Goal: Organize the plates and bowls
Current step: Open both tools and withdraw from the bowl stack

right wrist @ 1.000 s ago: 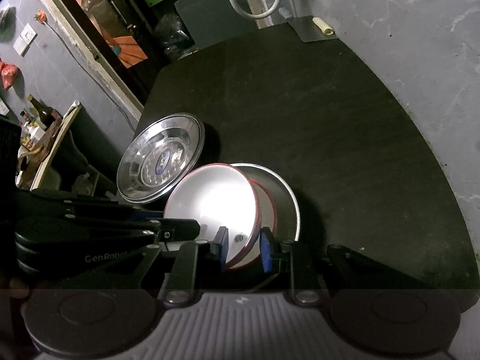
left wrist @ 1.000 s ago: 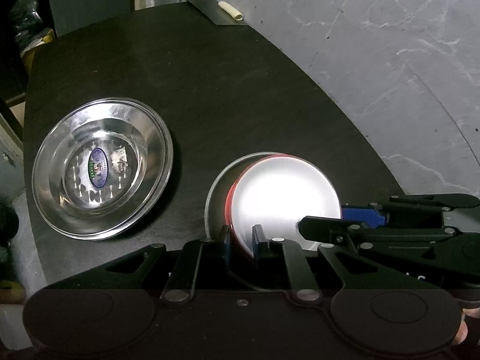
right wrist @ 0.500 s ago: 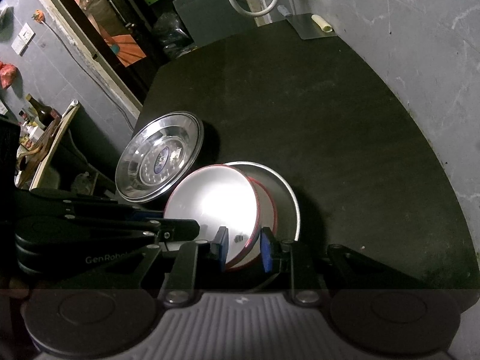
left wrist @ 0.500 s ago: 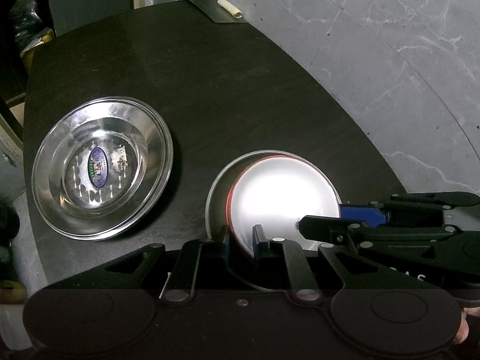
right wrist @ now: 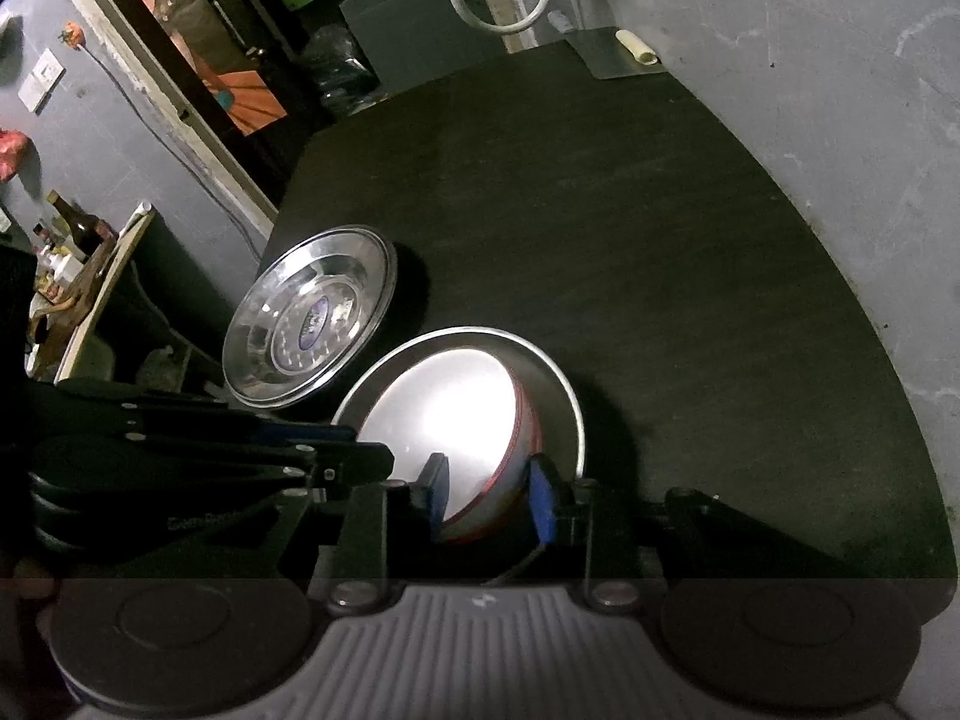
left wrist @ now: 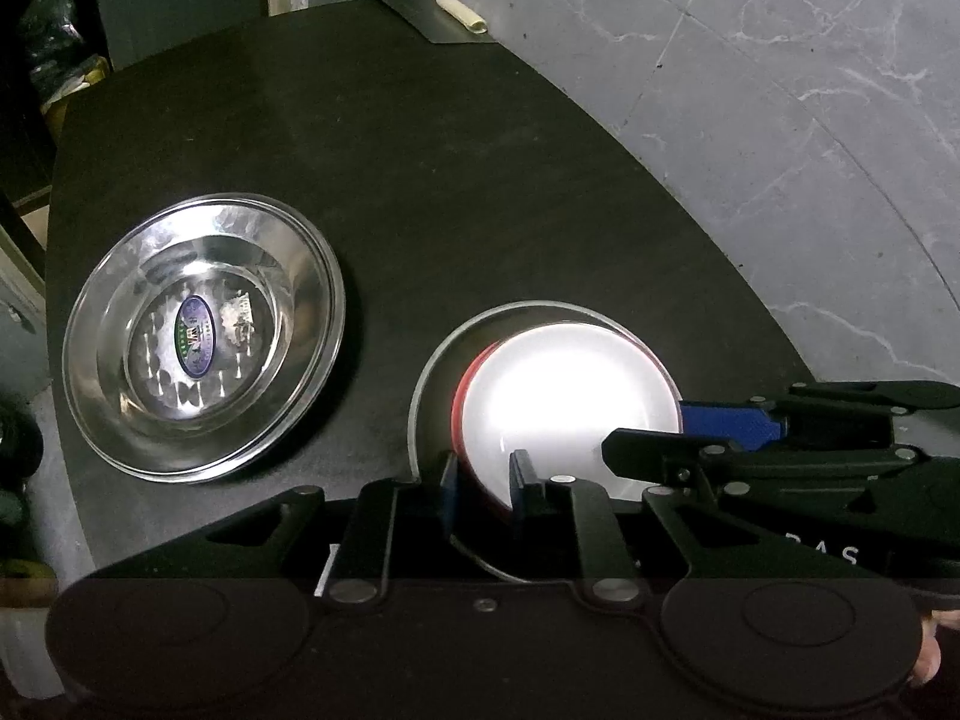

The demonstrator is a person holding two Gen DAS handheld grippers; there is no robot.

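Dim fisheye views, blown-out glare on the white bowl (left wrist: 570, 396)

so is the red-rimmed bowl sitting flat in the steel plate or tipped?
Tipped. The red-rimmed bowl leans inside the steel plate, one rim edge raised, both grippers at its rim.

dark round table (left wrist: 480, 168) | grey marble floor (left wrist: 810, 90) | white hose (right wrist: 498, 6) | bottle (right wrist: 81, 222)

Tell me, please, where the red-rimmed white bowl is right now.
The red-rimmed white bowl sits in a steel plate near the table's front edge, right of the labelled steel dish, gripped by both grippers.
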